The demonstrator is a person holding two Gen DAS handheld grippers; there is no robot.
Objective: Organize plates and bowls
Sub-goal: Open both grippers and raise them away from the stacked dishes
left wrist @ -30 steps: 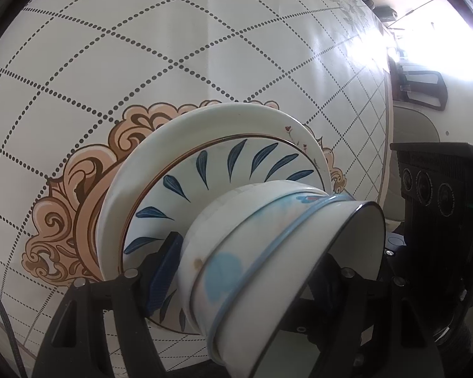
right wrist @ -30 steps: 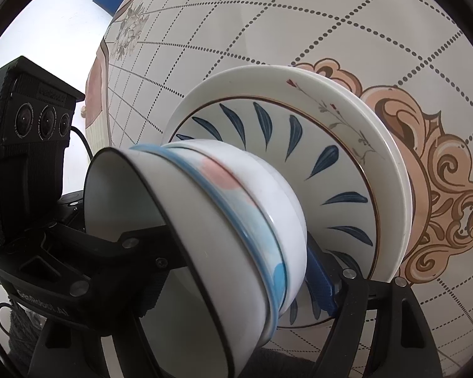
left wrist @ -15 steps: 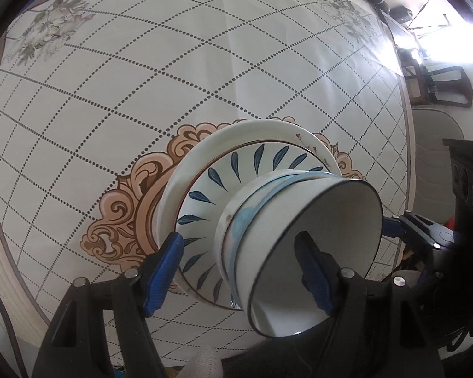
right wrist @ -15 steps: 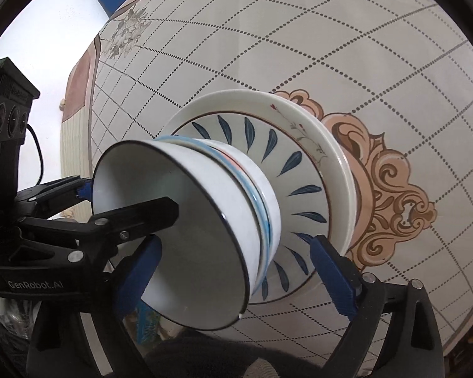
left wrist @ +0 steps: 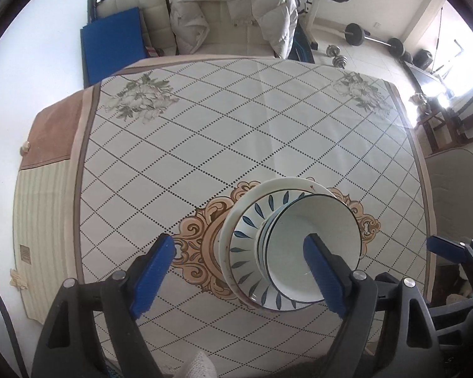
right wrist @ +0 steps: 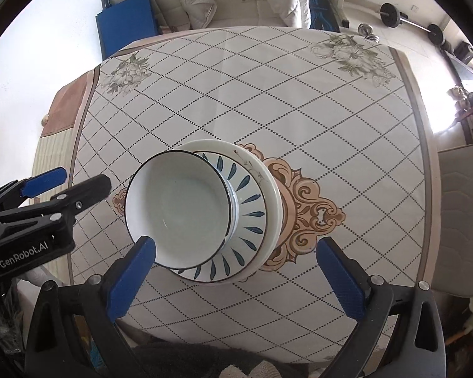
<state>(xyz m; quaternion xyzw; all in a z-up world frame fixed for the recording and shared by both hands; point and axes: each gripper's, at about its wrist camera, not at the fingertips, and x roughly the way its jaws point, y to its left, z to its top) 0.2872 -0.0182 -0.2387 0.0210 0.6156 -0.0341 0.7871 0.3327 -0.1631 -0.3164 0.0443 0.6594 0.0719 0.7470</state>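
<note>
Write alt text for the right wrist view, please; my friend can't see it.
A stack of bowls sits on two stacked plates at the middle of a table with a diamond-patterned tablecloth. The right tool hangs open above it, holding nothing, with the left tool at the left edge.

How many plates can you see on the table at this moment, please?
2, stacked at the table's middle: a larger white plate at the bottom and a blue-leaf plate on it, under nested bowls. More could be hidden beneath.
</note>
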